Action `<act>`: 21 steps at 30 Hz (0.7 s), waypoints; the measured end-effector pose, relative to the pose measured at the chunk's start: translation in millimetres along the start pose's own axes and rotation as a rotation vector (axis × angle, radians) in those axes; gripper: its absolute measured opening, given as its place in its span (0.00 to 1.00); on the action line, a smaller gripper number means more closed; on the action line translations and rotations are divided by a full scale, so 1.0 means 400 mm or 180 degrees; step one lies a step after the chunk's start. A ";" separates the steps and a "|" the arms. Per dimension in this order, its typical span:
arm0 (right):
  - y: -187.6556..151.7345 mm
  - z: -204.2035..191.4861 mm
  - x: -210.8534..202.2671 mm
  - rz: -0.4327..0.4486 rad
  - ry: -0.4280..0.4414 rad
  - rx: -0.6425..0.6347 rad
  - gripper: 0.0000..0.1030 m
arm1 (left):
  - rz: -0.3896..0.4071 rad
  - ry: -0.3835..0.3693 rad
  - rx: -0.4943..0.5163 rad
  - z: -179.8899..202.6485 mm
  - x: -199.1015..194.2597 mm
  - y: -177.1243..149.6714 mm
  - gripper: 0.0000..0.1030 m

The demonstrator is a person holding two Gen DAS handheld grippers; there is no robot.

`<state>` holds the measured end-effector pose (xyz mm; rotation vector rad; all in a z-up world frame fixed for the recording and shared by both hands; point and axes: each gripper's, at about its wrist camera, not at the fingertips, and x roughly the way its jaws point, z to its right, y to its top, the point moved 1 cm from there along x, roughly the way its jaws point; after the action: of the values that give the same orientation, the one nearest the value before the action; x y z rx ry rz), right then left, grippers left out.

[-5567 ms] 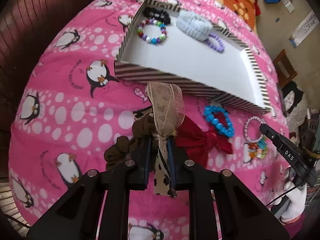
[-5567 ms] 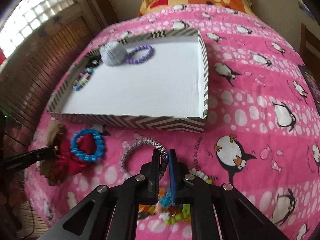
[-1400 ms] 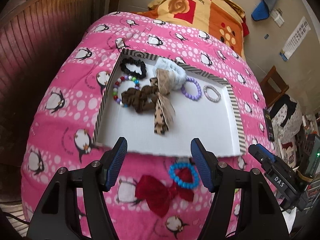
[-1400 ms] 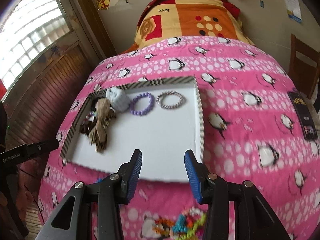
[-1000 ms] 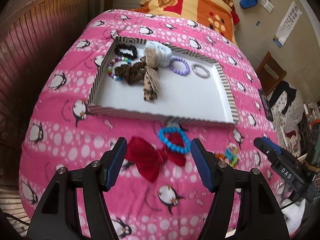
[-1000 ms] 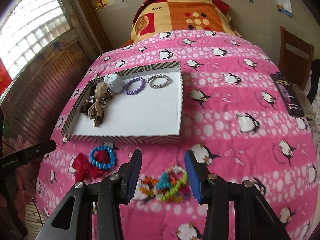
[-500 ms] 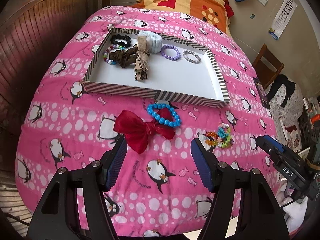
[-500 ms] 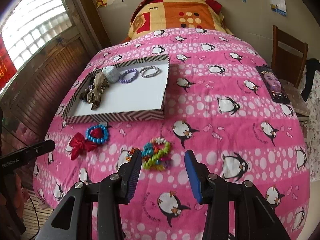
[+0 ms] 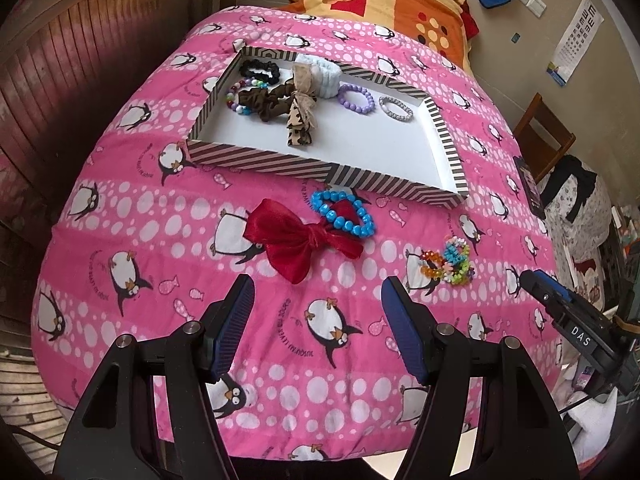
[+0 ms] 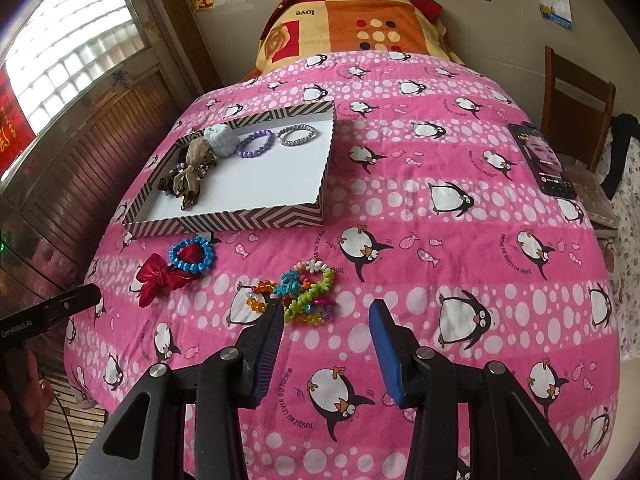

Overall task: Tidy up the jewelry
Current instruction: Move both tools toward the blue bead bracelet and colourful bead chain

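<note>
both claws, left [image 9: 318,304] and right [image 10: 324,326], gape empty (red bow [image 9: 294,240], blue bracelet [image 9: 344,214] outside striped tray [image 9: 280,164]).

We saw the penguin bedspread [image 9: 168,216] carrying striped tray [image 9: 256,159], red bow [image 9: 292,240], blue bracelet [image 9: 344,214], colorful bracelet pile [image 10: 304,292], phone [image 10: 544,162].

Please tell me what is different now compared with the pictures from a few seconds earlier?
The left gripper let go of the brown ribbon scrunchie and the right gripper let go of the silver bracelet; both pieces now lie in the striped tray. Both grippers opened and drew back. The red bow, blue bead bracelet and colourful bracelets stayed on the blanket.
</note>
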<state>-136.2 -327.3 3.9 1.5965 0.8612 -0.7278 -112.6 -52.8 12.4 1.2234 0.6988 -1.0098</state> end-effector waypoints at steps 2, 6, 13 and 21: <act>0.000 0.000 -0.001 0.0007 0.0001 0.0012 0.41 | -0.0006 0.0000 -0.0006 -0.003 0.000 -0.002 0.64; 0.001 0.001 -0.004 0.0015 -0.0002 0.0042 0.41 | -0.0006 -0.0005 -0.0016 -0.007 0.000 -0.003 0.64; 0.002 0.002 -0.004 0.0004 0.0002 0.0049 0.41 | 0.0004 -0.0008 -0.0046 -0.016 -0.003 -0.002 0.64; 0.005 0.008 -0.002 0.0007 -0.0003 0.0063 0.41 | -0.0021 0.0065 -0.0037 -0.021 0.006 0.002 0.64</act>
<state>-135.0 -330.6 4.9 1.6146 0.8537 -0.7374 -110.4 -45.3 8.8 1.2235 0.7242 -0.9986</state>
